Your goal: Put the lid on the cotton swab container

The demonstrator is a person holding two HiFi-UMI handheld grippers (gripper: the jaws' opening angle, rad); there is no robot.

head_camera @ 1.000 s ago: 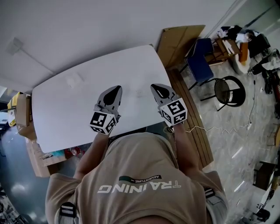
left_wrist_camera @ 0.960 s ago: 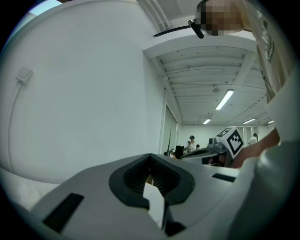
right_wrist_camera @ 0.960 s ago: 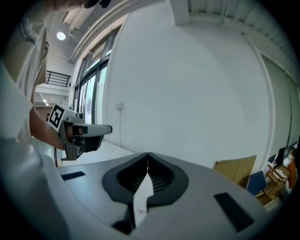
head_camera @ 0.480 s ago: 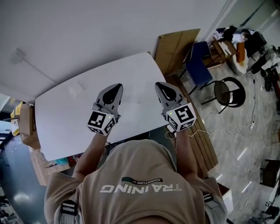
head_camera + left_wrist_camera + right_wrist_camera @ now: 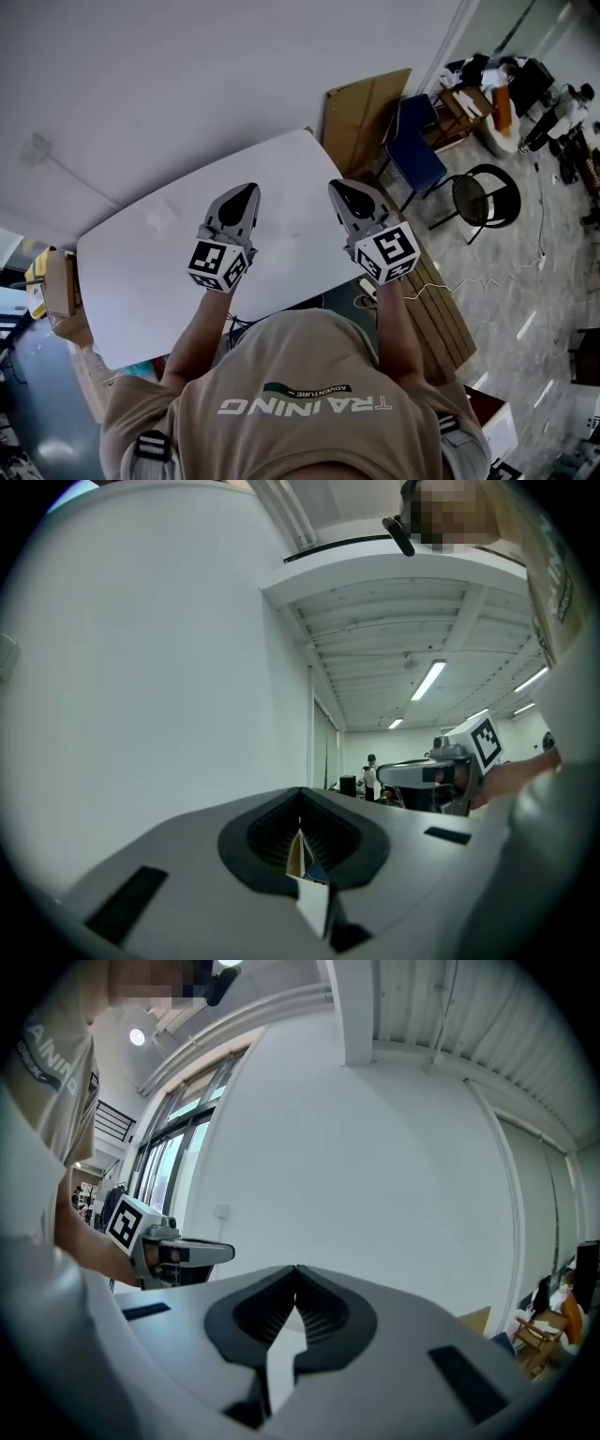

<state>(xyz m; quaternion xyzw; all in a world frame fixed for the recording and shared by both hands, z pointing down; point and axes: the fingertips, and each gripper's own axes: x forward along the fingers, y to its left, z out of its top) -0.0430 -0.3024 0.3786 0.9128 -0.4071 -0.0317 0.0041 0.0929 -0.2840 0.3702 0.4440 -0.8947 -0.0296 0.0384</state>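
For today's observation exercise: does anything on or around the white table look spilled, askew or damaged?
Nothing stands out. The white table shows no spill or damage, only a faint pale patch too dim to identify. Left gripper and right gripper are shut, empty.

We hold the left gripper [image 5: 240, 196] and the right gripper [image 5: 346, 193] side by side, apart, both pointing forward, each with its jaws pressed together.

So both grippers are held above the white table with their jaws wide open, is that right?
Not quite. The left gripper and right gripper are above the white table, but their jaws are closed, as the left and right gripper views show.
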